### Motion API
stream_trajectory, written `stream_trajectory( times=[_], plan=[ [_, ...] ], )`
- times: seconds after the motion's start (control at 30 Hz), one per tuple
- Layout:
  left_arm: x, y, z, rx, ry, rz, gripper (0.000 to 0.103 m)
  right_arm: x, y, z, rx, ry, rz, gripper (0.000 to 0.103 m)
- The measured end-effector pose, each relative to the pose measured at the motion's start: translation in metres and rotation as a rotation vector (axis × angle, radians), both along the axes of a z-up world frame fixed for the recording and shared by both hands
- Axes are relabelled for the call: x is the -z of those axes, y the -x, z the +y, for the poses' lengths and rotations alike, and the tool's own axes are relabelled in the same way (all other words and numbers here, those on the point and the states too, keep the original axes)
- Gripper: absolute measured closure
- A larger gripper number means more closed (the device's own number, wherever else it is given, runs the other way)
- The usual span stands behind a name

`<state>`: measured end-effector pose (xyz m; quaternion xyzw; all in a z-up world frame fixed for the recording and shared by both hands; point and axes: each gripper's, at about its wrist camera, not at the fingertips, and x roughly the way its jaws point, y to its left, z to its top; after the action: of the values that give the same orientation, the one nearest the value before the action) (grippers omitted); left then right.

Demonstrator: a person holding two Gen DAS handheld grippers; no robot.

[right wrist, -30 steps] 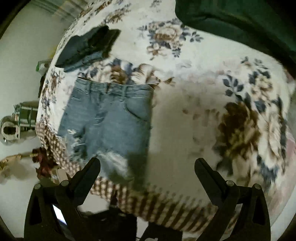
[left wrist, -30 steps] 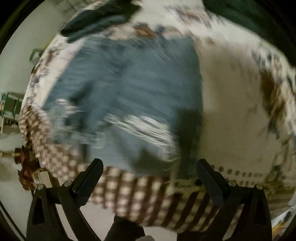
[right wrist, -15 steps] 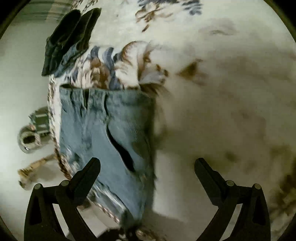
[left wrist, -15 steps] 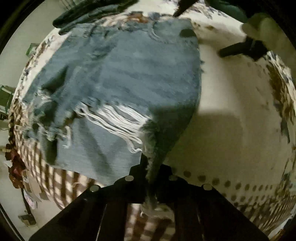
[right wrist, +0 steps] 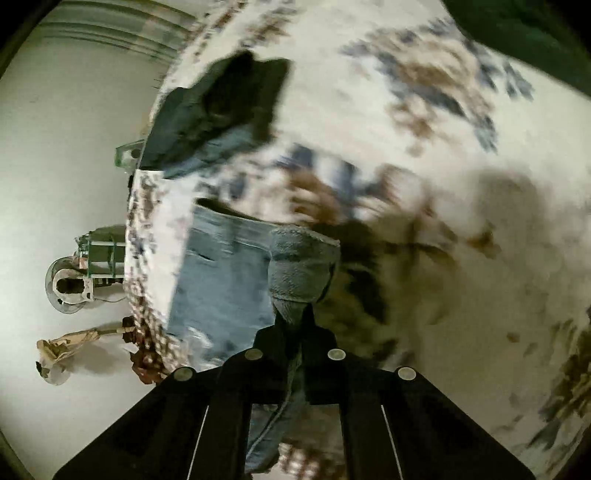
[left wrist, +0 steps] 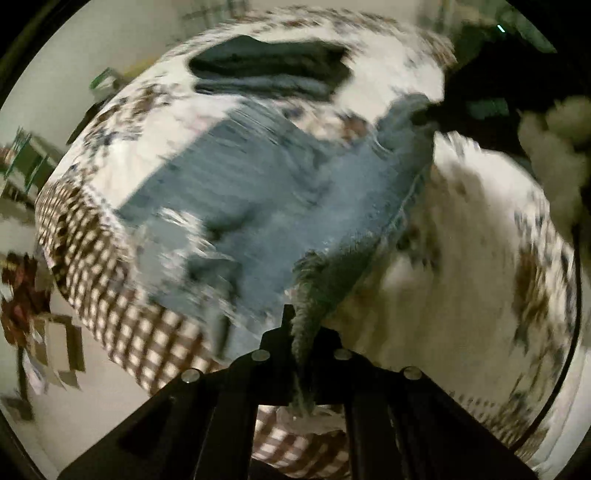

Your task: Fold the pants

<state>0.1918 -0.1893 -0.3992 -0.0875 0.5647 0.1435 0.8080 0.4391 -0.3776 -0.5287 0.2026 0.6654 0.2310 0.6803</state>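
Light blue ripped denim shorts (left wrist: pixel 266 206) lie on a floral bedspread (left wrist: pixel 461 280). My left gripper (left wrist: pixel 301 343) is shut on the frayed hem at the shorts' right edge and holds it lifted. My right gripper (right wrist: pixel 295 332) is shut on the waistband corner of the shorts (right wrist: pixel 303 266), which is raised and folded over. In the left wrist view the right gripper (left wrist: pixel 436 114) shows at the far corner of the shorts, with a hand behind it. Both views are blurred by motion.
A stack of dark folded clothes (left wrist: pixel 269 70) lies beyond the shorts, also in the right wrist view (right wrist: pixel 221 107). The bed's checkered edge (left wrist: pixel 110 280) drops to the floor at left. A dark green fabric (right wrist: pixel 517 33) lies at the far right.
The right gripper went from open to shut on the waistband corner. Both grippers have lifted the shorts' right edge, and the views have swung.
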Motion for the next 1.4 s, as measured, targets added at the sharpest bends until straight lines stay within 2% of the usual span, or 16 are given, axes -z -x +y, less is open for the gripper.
stream_trajectory(
  times=[0.13, 0.23, 0.43, 0.63, 0.73, 0.77, 0.83, 0.87, 0.93, 0.97, 1.0, 1.07, 1.1, 1.17, 1.27, 1.4],
  plan=[
    [-0.013, -0.019, 0.048, -0.112, 0.033, -0.049, 0.100, -0.043, -0.016, 0.071, -0.069, 0.022, -0.043, 0.097],
    [-0.009, -0.028, 0.101, -0.193, 0.054, -0.061, 0.100, -0.054, -0.032, 0.130, -0.113, 0.067, -0.051, 0.097],
    [0.043, -0.041, 0.197, -0.326, 0.092, -0.018, 0.100, -0.025, -0.050, 0.253, -0.227, 0.175, -0.048, 0.097],
    [0.103, -0.055, 0.249, -0.389, 0.149, 0.042, 0.097, 0.031, -0.059, 0.316, -0.309, 0.313, -0.040, 0.097],
    [0.119, -0.056, 0.263, -0.440, 0.168, 0.051, 0.094, 0.051, -0.063, 0.329, -0.329, 0.354, -0.026, 0.096],
    [0.122, -0.054, 0.266, -0.468, 0.181, 0.054, 0.094, 0.055, -0.064, 0.332, -0.335, 0.356, -0.018, 0.094],
    [0.118, -0.047, 0.268, -0.523, 0.202, 0.018, 0.094, 0.059, -0.068, 0.339, -0.351, 0.327, 0.003, 0.081],
    [0.114, -0.043, 0.269, -0.546, 0.209, 0.000, 0.090, 0.059, -0.069, 0.339, -0.354, 0.301, 0.012, 0.069],
    [0.102, -0.033, 0.266, -0.591, 0.192, -0.039, 0.071, 0.052, -0.068, 0.337, -0.375, 0.207, 0.027, 0.052],
    [0.093, -0.027, 0.264, -0.606, 0.186, -0.071, 0.052, 0.049, -0.066, 0.336, -0.381, 0.189, 0.025, 0.039],
    [0.087, -0.023, 0.261, -0.619, 0.187, -0.088, 0.030, 0.042, -0.064, 0.331, -0.387, 0.170, 0.014, 0.032],
    [0.073, -0.013, 0.256, -0.654, 0.205, -0.129, 0.017, 0.028, -0.059, 0.316, -0.390, 0.141, -0.021, 0.021],
    [0.067, -0.009, 0.251, -0.666, 0.214, -0.143, 0.017, 0.022, -0.056, 0.309, -0.391, 0.135, -0.035, 0.012],
    [0.057, -0.003, 0.236, -0.688, 0.251, -0.156, 0.017, 0.009, -0.050, 0.285, -0.387, 0.121, -0.067, 0.002],
    [0.054, 0.004, 0.209, -0.746, 0.338, -0.185, 0.017, -0.001, -0.039, 0.237, -0.379, 0.120, -0.086, 0.001],
    [0.089, 0.015, 0.161, -0.865, 0.589, -0.178, 0.017, 0.013, -0.028, 0.173, -0.357, 0.130, -0.046, 0.001]
  ],
)
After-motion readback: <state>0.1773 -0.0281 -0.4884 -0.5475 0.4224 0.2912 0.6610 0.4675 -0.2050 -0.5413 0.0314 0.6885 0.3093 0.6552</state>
